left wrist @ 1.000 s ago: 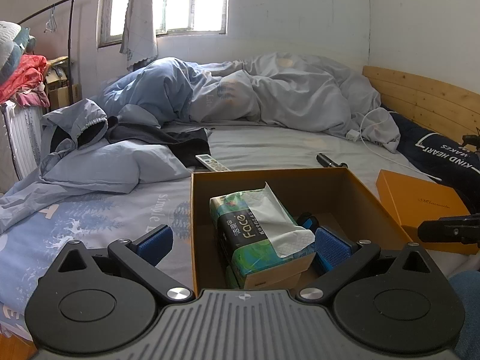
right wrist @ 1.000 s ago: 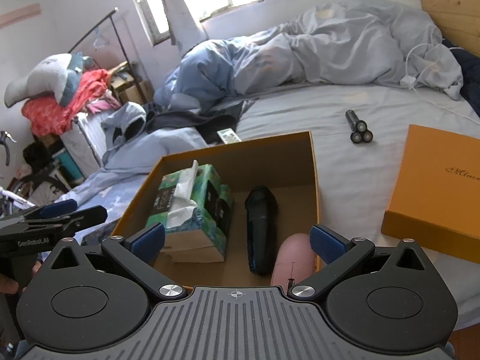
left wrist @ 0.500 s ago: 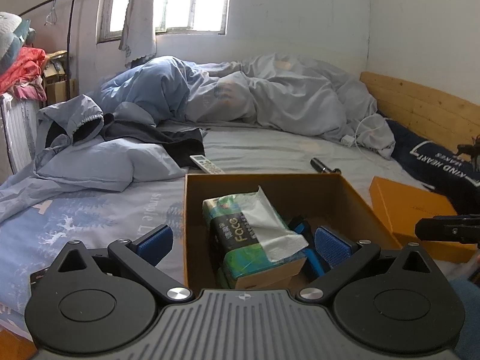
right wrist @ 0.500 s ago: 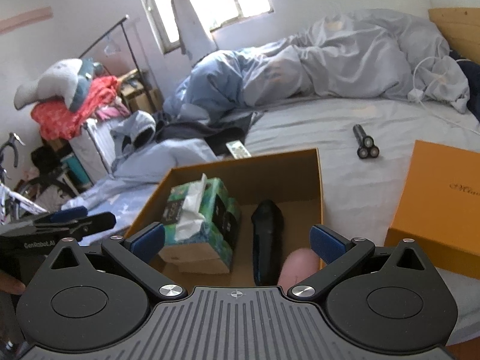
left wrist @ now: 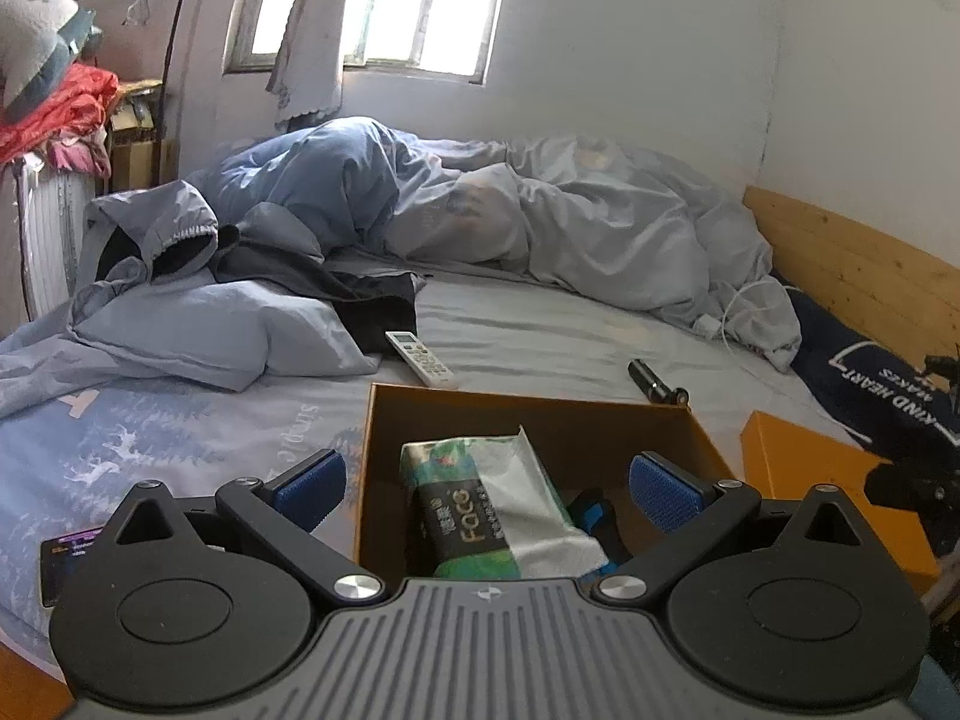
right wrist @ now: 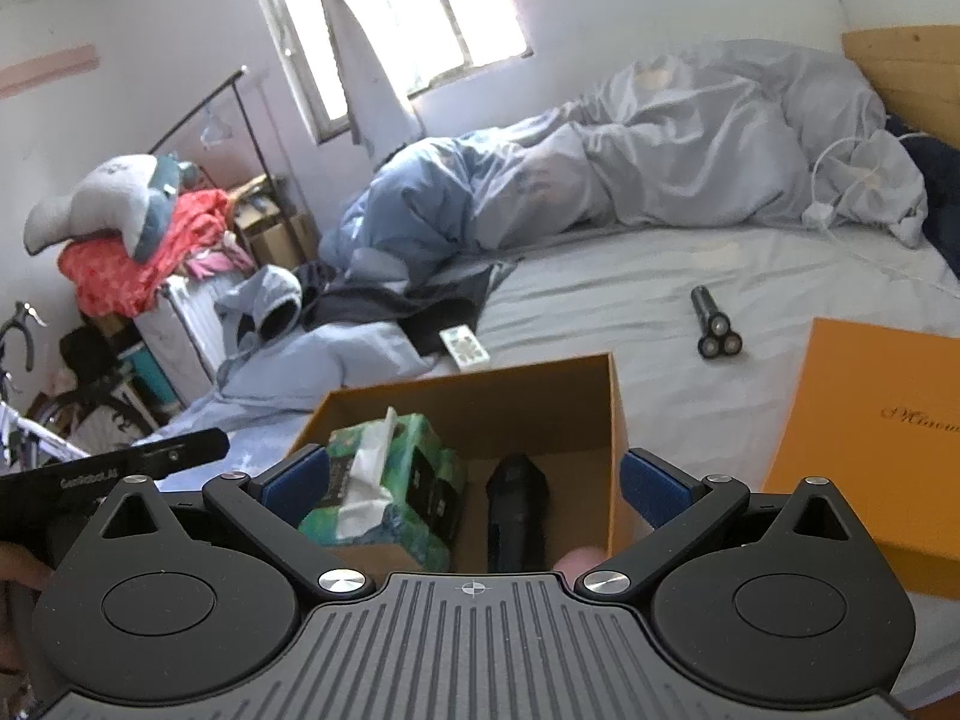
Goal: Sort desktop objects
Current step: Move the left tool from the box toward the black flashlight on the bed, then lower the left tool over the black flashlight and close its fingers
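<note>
An open orange box [left wrist: 540, 414] [right wrist: 609, 420] sits on the bed. Inside lie a green tissue pack [left wrist: 480, 510] [right wrist: 396, 480], a black and blue device [left wrist: 594, 516] [right wrist: 516, 510] and a pink item [right wrist: 579, 558], mostly hidden. My left gripper [left wrist: 486, 483] is open and empty, above the box's near side. My right gripper [right wrist: 474, 480] is open and empty, also over the box. A white remote [left wrist: 420, 357] [right wrist: 463, 348] and a black shaver [left wrist: 654, 381] [right wrist: 711, 324] lie on the sheet beyond the box.
The orange box lid [left wrist: 834, 480] [right wrist: 870, 432] lies right of the box. A crumpled duvet [left wrist: 540, 210], pillow [left wrist: 198, 324] and dark clothes [left wrist: 360, 294] fill the far bed. A phone [left wrist: 66, 564] lies near left. A wooden headboard [left wrist: 858, 264] stands right.
Both grippers have pulled back and tilted up from the box, so the box contents sit lower in both views. Both stay open and empty.
</note>
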`<action>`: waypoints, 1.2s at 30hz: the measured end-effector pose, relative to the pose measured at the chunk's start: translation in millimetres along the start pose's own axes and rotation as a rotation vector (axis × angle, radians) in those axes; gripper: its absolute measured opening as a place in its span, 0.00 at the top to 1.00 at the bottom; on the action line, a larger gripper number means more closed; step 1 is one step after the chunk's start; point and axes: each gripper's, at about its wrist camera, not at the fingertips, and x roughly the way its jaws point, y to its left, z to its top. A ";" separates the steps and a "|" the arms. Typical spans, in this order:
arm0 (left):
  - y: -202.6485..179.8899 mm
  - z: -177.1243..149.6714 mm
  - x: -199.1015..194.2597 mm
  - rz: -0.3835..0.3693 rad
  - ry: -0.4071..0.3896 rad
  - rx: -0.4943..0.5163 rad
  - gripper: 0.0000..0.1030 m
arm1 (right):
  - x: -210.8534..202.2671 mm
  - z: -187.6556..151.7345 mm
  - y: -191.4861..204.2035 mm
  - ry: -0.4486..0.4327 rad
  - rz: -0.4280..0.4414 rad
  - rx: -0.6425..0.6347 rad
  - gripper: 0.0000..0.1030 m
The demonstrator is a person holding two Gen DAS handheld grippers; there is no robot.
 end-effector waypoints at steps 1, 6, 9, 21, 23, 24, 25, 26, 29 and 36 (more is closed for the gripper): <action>-1.1 2.5 2.6 -0.007 0.004 -0.008 0.00 | -1.2 2.5 -1.5 -0.004 -0.002 0.001 0.00; -15.3 15.7 12.5 -0.038 -0.008 -0.001 0.00 | -7.0 15.1 -8.8 -0.022 -0.013 0.006 0.00; -26.6 25.3 18.9 -0.059 -0.014 0.008 0.00 | -8.6 27.3 -15.7 -0.031 -0.022 0.005 0.00; -66.8 70.2 53.9 -0.085 -0.033 0.038 0.00 | -3.0 81.6 -44.5 -0.076 -0.067 -0.004 0.00; -74.4 76.0 63.3 -0.075 -0.028 0.048 0.00 | 1.8 88.3 -48.9 -0.076 -0.070 -0.015 0.00; -77.6 78.7 67.9 -0.075 -0.024 0.051 0.00 | 4.2 91.7 -51.1 -0.076 -0.072 -0.021 0.00; -81.1 81.0 73.2 -0.079 -0.018 0.051 0.00 | 6.6 95.0 -53.4 -0.076 -0.074 -0.027 0.00; -83.5 83.5 77.7 -0.084 -0.012 0.047 0.00 | 9.0 98.4 -55.6 -0.077 -0.075 -0.033 0.00; -92.8 92.9 94.9 -0.096 -0.001 0.042 0.00 | 16.1 108.5 -62.3 -0.077 -0.080 -0.050 0.00; -116.0 115.9 131.4 -0.123 -0.015 0.034 0.00 | 41.4 140.0 -82.3 -0.076 -0.092 -0.082 0.00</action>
